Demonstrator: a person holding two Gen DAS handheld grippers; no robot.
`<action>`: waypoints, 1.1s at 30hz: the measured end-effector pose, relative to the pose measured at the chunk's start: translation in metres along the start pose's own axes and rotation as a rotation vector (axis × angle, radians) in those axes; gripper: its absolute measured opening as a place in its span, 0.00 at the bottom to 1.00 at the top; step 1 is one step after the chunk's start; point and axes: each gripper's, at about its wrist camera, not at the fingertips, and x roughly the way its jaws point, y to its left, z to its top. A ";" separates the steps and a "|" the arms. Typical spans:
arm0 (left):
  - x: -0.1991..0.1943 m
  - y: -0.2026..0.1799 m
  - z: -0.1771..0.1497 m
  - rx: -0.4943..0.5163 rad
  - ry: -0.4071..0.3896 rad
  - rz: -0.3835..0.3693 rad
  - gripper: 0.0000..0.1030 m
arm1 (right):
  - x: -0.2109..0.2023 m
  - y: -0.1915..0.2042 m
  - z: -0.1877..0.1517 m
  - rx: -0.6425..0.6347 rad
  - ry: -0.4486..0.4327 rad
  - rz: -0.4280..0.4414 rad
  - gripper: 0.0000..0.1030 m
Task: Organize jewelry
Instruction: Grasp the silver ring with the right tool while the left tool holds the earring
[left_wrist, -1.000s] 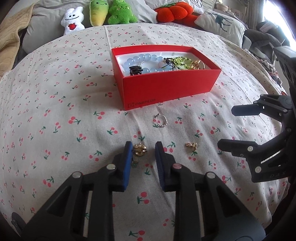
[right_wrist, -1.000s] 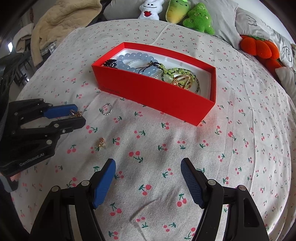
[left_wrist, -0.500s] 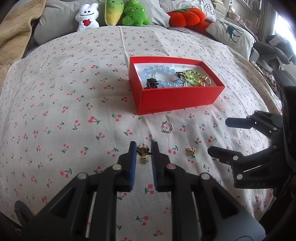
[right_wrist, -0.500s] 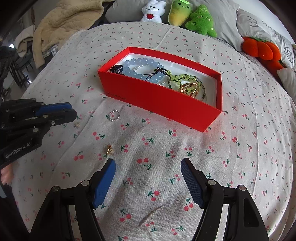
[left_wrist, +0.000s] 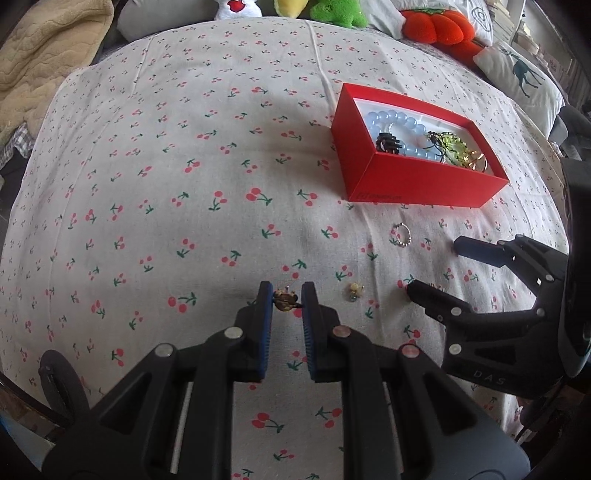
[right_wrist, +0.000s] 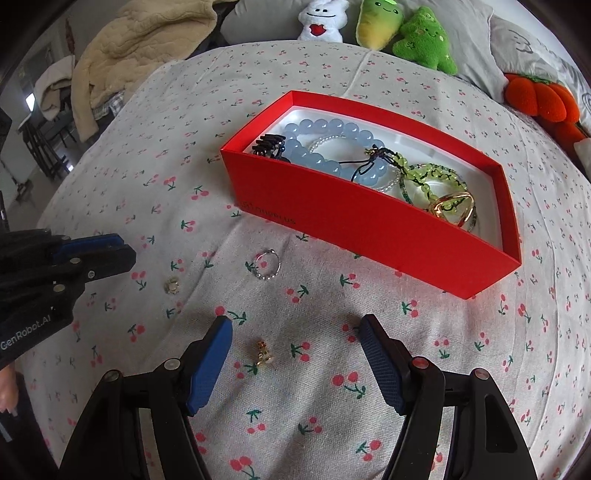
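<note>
We've got the gold earring (left_wrist: 284, 300) pinched in the left gripper (left_wrist: 286, 295) above the bedsheet (left_wrist: 184, 166), headed for the red box (left_wrist: 413, 184), while the right gripper (right_wrist: 295, 339) gapes wide over another earring (right_wrist: 264, 355), prob next.

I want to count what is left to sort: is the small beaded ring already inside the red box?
No, the beaded ring lies on the cherry-print cloth just in front of the red box.

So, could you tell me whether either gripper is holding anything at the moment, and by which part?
The left gripper pinches a small gold earring between its fingertips, gripped across its sides. The right gripper is open and empty, above another gold earring.
</note>
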 end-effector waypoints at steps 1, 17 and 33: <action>0.000 0.001 0.001 -0.006 0.002 -0.004 0.17 | 0.002 0.002 0.001 0.001 -0.005 -0.009 0.70; 0.002 0.006 0.012 -0.033 0.015 -0.039 0.17 | 0.012 0.018 0.020 0.048 -0.040 -0.001 0.22; -0.002 0.008 0.012 -0.044 0.001 -0.040 0.17 | 0.003 0.008 0.014 0.081 -0.035 0.031 0.14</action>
